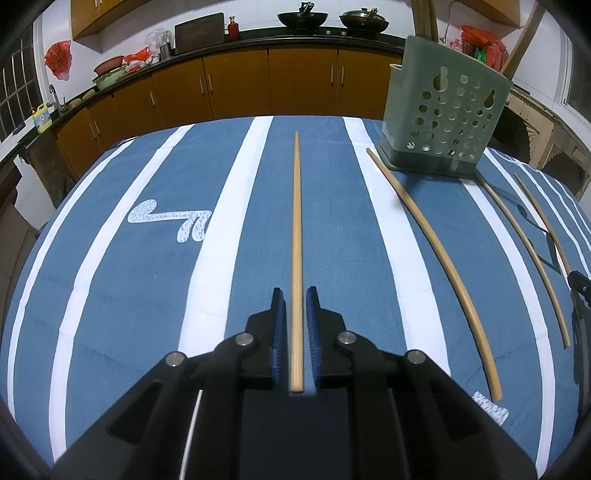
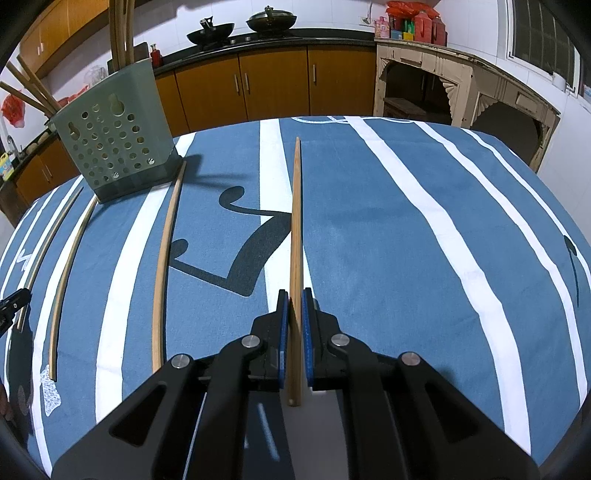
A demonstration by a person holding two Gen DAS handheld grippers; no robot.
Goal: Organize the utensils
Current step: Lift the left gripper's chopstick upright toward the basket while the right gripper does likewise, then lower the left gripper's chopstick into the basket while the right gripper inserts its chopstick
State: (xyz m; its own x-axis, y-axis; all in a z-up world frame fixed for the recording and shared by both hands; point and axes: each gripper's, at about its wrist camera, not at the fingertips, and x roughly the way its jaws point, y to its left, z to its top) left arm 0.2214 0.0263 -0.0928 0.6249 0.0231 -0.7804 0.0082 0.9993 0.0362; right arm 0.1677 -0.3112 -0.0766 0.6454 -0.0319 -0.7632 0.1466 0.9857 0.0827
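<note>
I hold one gripper in each hand. My right gripper (image 2: 293, 295) is clenched on a wooden chopstick (image 2: 295, 236); the blue pads press it from both sides and its thin end points toward the far edge of the table. In my left gripper (image 1: 295, 293) another chopstick (image 1: 296, 229) runs between the jaws, but I see a small gap on each side of it, so the pads do not press it; whether it lies on the cloth or hangs there I cannot tell.

I judge that the step in hand is to bring a chopstick to the green holder (image 1: 445, 110), which stands near the far edge of the table, between my two hands, with several chopsticks already upright in it. To do it well, I should close the left jaws fully before lifting, keep each stick straight along the fingers, raise it over the rim and lower the thin end into the opening, without pushing the light holder.

Three loose chopsticks (image 2: 166, 258) lie on the cloth in front of the holder, one touching its base.

The table carries a blue cloth with white stripes (image 2: 388, 240). Behind are orange cabinets (image 1: 236, 85), a dark counter and two woks (image 2: 210, 35).
</note>
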